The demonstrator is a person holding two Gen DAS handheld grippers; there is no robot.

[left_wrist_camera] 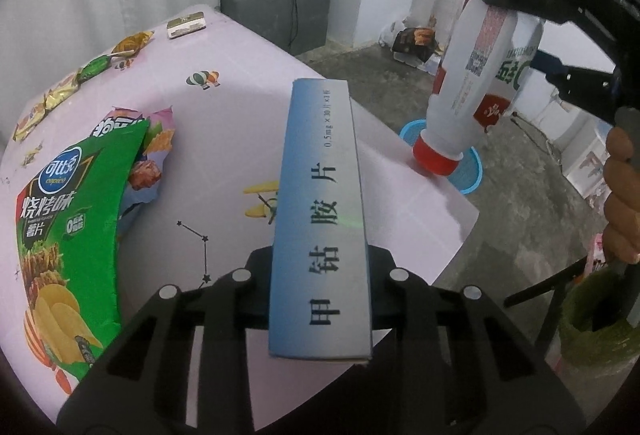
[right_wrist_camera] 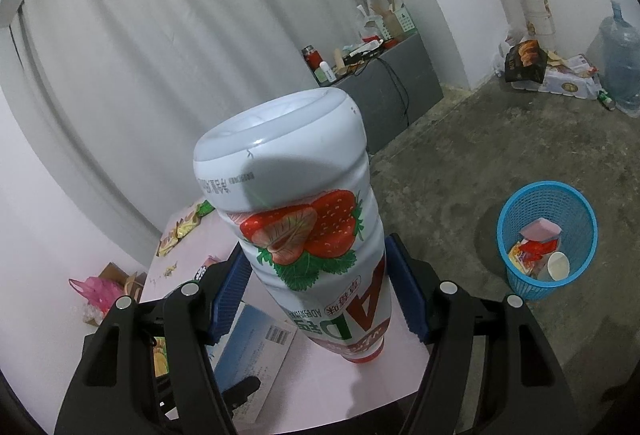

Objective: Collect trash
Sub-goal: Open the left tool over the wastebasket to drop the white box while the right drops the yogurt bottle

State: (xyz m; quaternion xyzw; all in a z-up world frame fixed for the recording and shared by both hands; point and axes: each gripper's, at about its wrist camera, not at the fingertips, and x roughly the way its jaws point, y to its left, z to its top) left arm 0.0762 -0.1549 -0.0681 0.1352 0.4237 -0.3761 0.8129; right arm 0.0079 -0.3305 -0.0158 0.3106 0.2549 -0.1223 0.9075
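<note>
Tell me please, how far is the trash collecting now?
Partly done. The blue basket on the floor already holds a paper cup and wrappers. In hand: the right gripper grips the strawberry drink bottle upside down, and the left gripper is clamped on the blue box. Left on the table: the green chip bag and small wrappers.

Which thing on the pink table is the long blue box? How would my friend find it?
Start at the pink table, then find the big green chip bag at its near edge. Right beside it is the long blue box, pinched in the left tool. Unlike the crinkly bags, it is flat and stiff, with black writing along it.
</note>
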